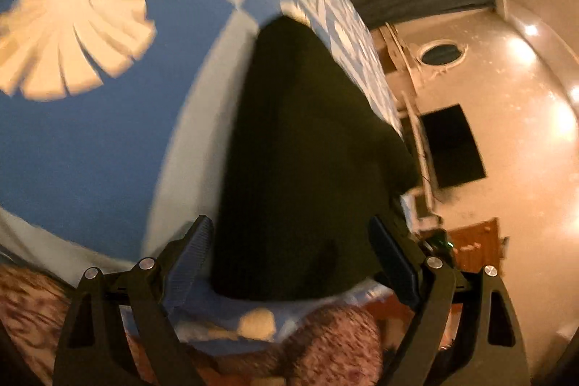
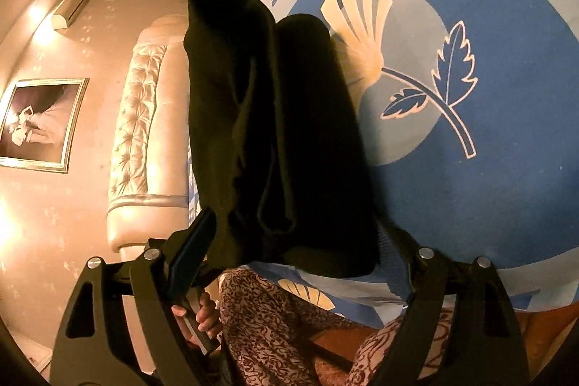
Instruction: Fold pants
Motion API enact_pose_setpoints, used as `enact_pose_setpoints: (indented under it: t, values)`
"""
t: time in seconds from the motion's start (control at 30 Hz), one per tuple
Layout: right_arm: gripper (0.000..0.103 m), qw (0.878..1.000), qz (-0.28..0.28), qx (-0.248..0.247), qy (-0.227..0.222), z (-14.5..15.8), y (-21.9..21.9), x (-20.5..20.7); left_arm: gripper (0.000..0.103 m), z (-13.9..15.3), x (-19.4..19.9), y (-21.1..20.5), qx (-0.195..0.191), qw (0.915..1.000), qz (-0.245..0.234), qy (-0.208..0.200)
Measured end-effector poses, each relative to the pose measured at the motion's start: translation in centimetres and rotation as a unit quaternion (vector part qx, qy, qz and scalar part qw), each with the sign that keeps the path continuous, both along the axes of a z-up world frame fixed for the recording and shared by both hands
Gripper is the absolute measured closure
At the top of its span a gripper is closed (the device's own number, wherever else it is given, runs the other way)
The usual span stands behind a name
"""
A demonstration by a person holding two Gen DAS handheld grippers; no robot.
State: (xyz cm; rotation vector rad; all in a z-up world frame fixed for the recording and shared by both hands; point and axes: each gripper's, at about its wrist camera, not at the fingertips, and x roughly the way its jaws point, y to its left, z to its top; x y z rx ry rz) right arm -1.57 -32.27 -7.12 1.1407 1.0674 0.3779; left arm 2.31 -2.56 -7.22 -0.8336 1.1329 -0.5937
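Dark folded pants (image 2: 275,132) lie lengthwise on a blue bedspread (image 2: 470,205) printed with a pale flower and leaves. My right gripper (image 2: 289,252) stands open at their near end. The cloth's edge lies between the fingers and hides part of the right finger, and no pad presses on it. In the blurred left wrist view the same pants (image 1: 307,151) run away from me along the bed's edge. My left gripper (image 1: 295,259) is open just before their near end, one finger on each side, apart from the cloth.
A tufted headboard (image 2: 137,118), a framed picture (image 2: 39,122) and a wall air conditioner (image 2: 72,6) are beyond the bed. The person's hand (image 2: 202,313) and patterned trousers (image 2: 271,331) are close below. The floor beside the bed holds a dark mat (image 1: 452,147).
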Motion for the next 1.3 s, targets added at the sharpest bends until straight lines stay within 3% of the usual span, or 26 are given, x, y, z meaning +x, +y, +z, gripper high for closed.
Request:
enact_pose_setpoints:
  t: [0.07,0.17,0.27,0.37,0.43,0.5,0.73,1.3]
  values:
    - [0.02,1.0,0.0,-0.001,0.0,0.0,-0.1,0.0,0.017,-1.0,-0.3,-0.2,-0.015,0.9997,0.007,0.02]
    - [0.022,1.0,0.0,-0.001,0.001,0.1,0.1,0.1,0.017,-1.3,-0.4,-0.1,-0.028,0.9991,0.026,0.018]
    - [0.044,1.0,0.005,-0.023,0.011,-0.1,0.0,0.2,0.017,-1.4,0.2,-0.3,-0.036,0.9989,0.026,0.013]
    - [0.054,0.999,0.01,-0.031,0.013,-0.1,0.1,0.1,0.018,-1.3,0.3,-0.5,-0.024,0.9996,0.015,0.001]
    - [0.057,0.999,0.012,-0.03,0.011,-0.1,0.1,0.0,0.039,-0.6,0.4,-0.6,0.008,0.9999,0.012,-0.009]
    - [0.061,0.999,0.013,-0.029,0.009,-0.2,0.0,0.0,0.049,-0.4,0.5,-0.9,0.035,0.9992,0.006,-0.015]
    - [0.064,1.0,0.018,-0.002,0.0,-1.3,-0.7,-0.2,0.054,-0.5,0.1,-1.1,0.065,0.9974,0.003,-0.032]
    - [0.064,1.0,0.021,-0.007,-0.009,-1.3,-0.8,-0.3,0.056,0.4,0.3,-2.0,0.097,0.9944,0.0,-0.042]
